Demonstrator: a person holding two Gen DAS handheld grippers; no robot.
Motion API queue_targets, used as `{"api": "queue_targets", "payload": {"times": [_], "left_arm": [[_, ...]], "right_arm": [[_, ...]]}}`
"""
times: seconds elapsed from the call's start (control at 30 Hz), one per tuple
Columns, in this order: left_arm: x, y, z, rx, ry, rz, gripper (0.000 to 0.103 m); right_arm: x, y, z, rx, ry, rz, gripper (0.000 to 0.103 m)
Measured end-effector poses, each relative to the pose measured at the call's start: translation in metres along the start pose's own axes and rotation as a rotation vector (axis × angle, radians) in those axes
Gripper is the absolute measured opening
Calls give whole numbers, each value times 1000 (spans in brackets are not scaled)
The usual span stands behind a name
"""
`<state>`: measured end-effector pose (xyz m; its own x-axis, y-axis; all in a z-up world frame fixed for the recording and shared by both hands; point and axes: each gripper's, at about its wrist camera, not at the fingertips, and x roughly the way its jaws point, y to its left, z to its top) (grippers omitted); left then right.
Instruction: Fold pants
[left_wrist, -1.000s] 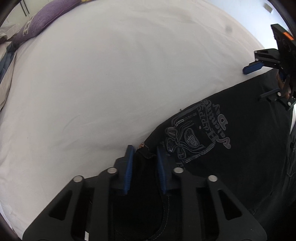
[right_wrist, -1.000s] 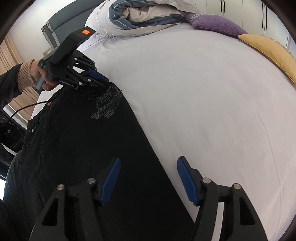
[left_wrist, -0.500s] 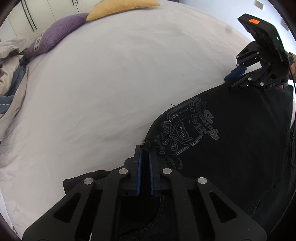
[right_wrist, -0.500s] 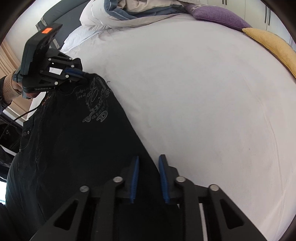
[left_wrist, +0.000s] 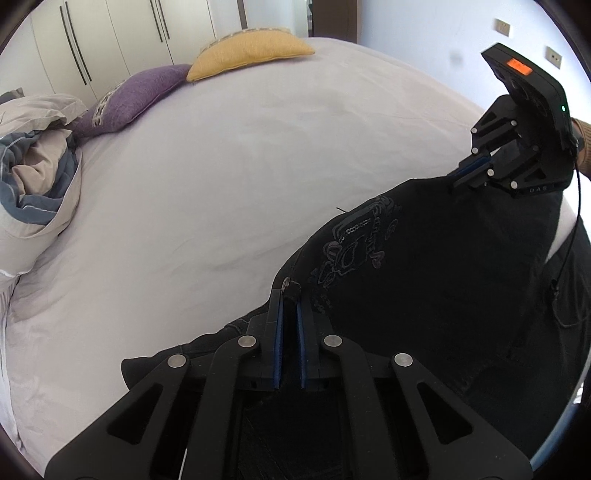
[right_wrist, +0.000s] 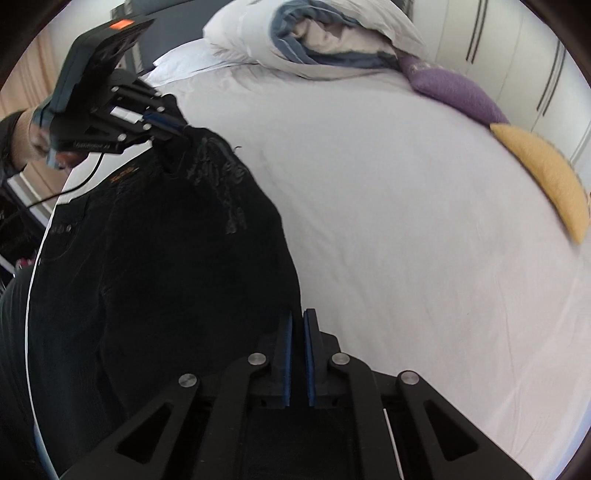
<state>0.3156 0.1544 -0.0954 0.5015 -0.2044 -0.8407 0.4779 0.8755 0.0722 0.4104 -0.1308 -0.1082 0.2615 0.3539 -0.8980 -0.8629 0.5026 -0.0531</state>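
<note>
- Left gripper (left_wrist: 289, 295) clamps the black pants (left_wrist: 424, 266) at a waistband corner, lifted over the bed (left_wrist: 221, 184)
- Right gripper (right_wrist: 297, 317) pinches the opposite edge; uneven pulling could slip either pinch, likely dropping the fabric

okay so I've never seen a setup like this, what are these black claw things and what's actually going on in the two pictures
They are handheld tongs, one in each of a person's hands, each carrying a wide-angle camera looking along its two fingers. One picture looks out from the left tongs, the other from the right tongs, and each also shows the opposite tool farther off. Both are closed on an edge of black pants, lifting it off a bed with a white sheet. A purple cushion, yellow cushion and bundled duvet lie farther back.
</note>
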Motion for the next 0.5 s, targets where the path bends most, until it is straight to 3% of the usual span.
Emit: {"api": "queue_targets", "payload": {"times": [0.23, 0.5], "left_arm": [[-51, -25, -25, 46, -9, 7, 5], [-88, -56, -79, 125, 9, 40, 5]], "right_arm": [[-18, 59, -3, -71, -19, -37, 7], [-19, 131, -23, -264, 70, -83, 5]]}}
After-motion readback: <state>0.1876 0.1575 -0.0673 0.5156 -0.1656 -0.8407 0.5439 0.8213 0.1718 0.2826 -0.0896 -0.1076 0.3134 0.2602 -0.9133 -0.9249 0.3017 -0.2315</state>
